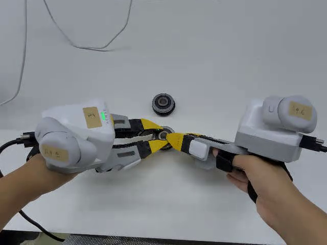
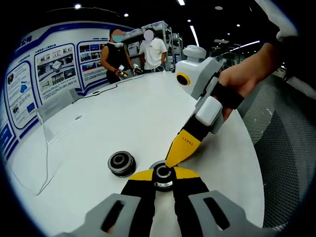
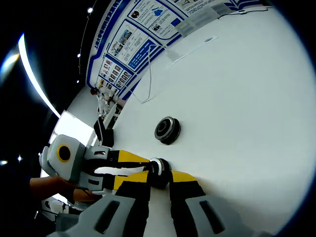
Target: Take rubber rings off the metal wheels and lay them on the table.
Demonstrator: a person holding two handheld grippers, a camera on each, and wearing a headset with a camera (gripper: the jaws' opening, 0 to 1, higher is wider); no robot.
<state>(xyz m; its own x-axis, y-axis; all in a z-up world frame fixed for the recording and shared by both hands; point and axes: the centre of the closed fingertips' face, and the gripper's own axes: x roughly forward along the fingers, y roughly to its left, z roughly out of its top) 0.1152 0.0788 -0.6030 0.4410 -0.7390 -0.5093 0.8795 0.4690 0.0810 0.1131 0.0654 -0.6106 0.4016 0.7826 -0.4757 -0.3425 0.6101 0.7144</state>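
**Both grippers closed on one wheel at mid-table**

Nearest the head camera, the left hand (image 1: 31,172) and the right hand (image 1: 251,171) each hold a gripper body above the white table (image 1: 230,61). The left gripper (image 1: 156,138) (image 2: 163,173) reaches in from the left. Its yellow-tipped jaws are clamped on the held wheel (image 1: 163,135) (image 2: 163,177) (image 3: 158,168), one jaw on each side. The right gripper (image 1: 176,141) (image 3: 159,175) (image 2: 183,147) reaches in from the right. Its jaws bracket the same wheel from the opposite side and press against its rim. The tips of the two grippers touch.

Just beyond lies the second wheel (image 1: 163,104) (image 2: 121,163) (image 3: 167,129), apart from both grippers, with its rubber ring (image 1: 155,105) in place. A cable (image 1: 87,45) loops across the far table.
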